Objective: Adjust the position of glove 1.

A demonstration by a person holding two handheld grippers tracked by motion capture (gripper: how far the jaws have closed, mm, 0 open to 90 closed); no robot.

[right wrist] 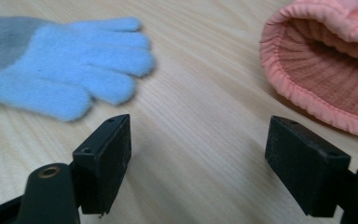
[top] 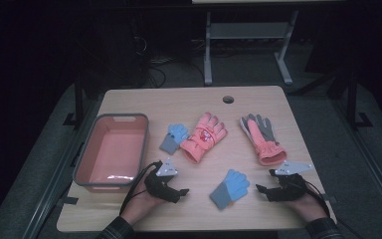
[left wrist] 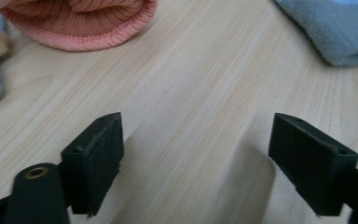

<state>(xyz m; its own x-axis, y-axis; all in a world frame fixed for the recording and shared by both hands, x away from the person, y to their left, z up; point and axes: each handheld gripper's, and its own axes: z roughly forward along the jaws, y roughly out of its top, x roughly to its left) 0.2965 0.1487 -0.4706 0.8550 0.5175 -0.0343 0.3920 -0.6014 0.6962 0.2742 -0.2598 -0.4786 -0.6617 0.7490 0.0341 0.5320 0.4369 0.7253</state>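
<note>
Lying flat on the wooden desk (top: 189, 102) are four gloves: a small blue glove with a grey cuff (top: 230, 187) near the front edge between the two grippers, a second blue glove (top: 174, 137) farther back, a pink ski glove (top: 203, 136) just right of that one, and a pink-and-grey glove (top: 261, 138) toward the right side. A pink bin with a grey rim (top: 144, 144) stands at the left of the desk.

From above, the left gripper (top: 179, 191) and right gripper (top: 260, 189) rest low over the desk near its front, each held by a hand, with sleeves cut off at the bottom edge. How far their fingers stand apart is hard to read from there.

The left gripper view settles it for that side: its fingers (left wrist: 93, 161) are spread wide over bare wood, pinching nothing. A ribbed pink cuff is cut off at the top left, and a grey cuff at the top right.

The right gripper view shows its fingers (right wrist: 105, 161) likewise spread wide and empty, with the fuzzy blue glove's fingertips just beyond the left one and the open mouth of a pink ribbed cuff beyond the right one.

A printed patch on the back of the pink ski glove is too small to read. The room behind the desk is dark; a pale table frame (top: 248, 45) and some cables stand out dimly.
</note>
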